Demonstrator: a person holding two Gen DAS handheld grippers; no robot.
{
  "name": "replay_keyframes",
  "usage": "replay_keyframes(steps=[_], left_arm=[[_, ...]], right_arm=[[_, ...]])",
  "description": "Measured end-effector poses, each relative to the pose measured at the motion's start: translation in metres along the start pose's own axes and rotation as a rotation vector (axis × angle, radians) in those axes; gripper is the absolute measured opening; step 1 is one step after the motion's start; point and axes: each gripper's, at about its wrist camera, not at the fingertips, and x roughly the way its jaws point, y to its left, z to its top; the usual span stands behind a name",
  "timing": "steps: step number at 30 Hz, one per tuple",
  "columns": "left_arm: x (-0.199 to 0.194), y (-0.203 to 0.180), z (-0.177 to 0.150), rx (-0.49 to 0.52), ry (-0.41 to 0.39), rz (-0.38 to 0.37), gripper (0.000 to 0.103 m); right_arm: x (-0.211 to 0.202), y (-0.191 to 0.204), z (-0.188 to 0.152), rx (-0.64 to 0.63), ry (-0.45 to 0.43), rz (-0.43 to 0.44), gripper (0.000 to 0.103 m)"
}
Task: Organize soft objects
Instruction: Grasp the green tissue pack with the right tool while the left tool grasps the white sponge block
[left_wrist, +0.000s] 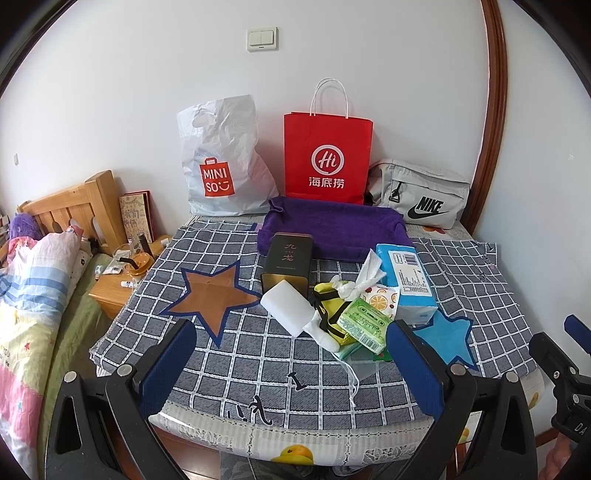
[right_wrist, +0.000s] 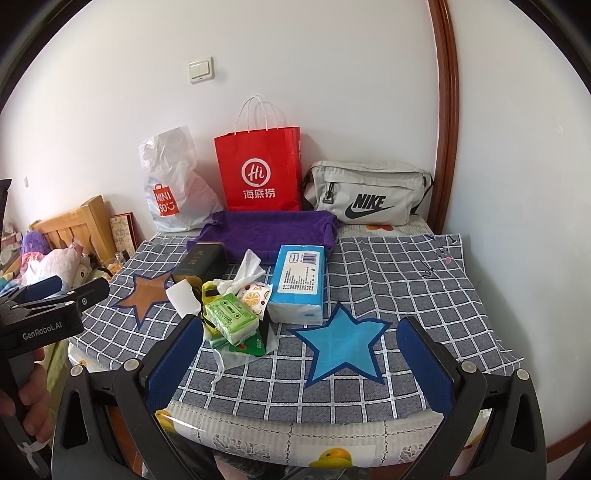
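A pile lies mid-table on the checked cloth (left_wrist: 258, 354): a white sponge block (left_wrist: 286, 306), a yellow pouch (left_wrist: 330, 297), a green tissue pack (left_wrist: 364, 323), an orange-print pack (left_wrist: 382, 299), a blue tissue pack (left_wrist: 412, 280), a crumpled white tissue (left_wrist: 365, 275) and a dark tin (left_wrist: 288, 262). A purple towel (left_wrist: 332, 230) lies behind them. My left gripper (left_wrist: 291, 363) is open and empty near the front edge. My right gripper (right_wrist: 299, 363) is open and empty over the blue star (right_wrist: 341, 341). The pile shows in the right view around the green pack (right_wrist: 231, 312).
A Miniso plastic bag (left_wrist: 225, 162), a red paper bag (left_wrist: 327, 158) and a grey Nike bag (left_wrist: 421, 192) stand along the back wall. A brown star patch (left_wrist: 212, 291) lies on the cloth at left. A bed (left_wrist: 33, 288) and nightstand (left_wrist: 118, 280) are left of the table.
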Motion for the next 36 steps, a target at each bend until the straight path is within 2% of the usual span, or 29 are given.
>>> replay_keyframes(steps=[5,9,16,20,24,28,36], left_arm=[[0.021,0.006,-0.005,-0.014,0.037,0.003,0.103],[0.050,0.017,-0.012,-0.029,0.099,0.002,0.103],[0.094,0.033,-0.028,-0.042,0.183,0.009,0.103],[0.114,0.040,-0.036,-0.043,0.215,0.032,0.103],[0.130,0.049,-0.042,-0.062,0.239,0.024,0.103],[0.148,0.057,-0.046,-0.084,0.259,0.019,0.103],[0.177,0.066,-0.046,-0.109,0.290,-0.009,0.103]], right_arm=[[0.011,0.000,-0.005,0.000,0.014,0.010,0.103],[0.033,0.002,-0.011,-0.005,0.050,0.017,0.103],[0.067,0.015,-0.018,-0.070,0.073,0.041,0.102],[0.090,0.027,-0.020,-0.112,0.089,0.093,0.099],[0.117,0.041,-0.024,-0.158,0.115,0.151,0.095],[0.148,0.052,-0.026,-0.183,0.140,0.220,0.084],[0.204,0.066,-0.031,-0.192,0.198,0.285,0.084]])
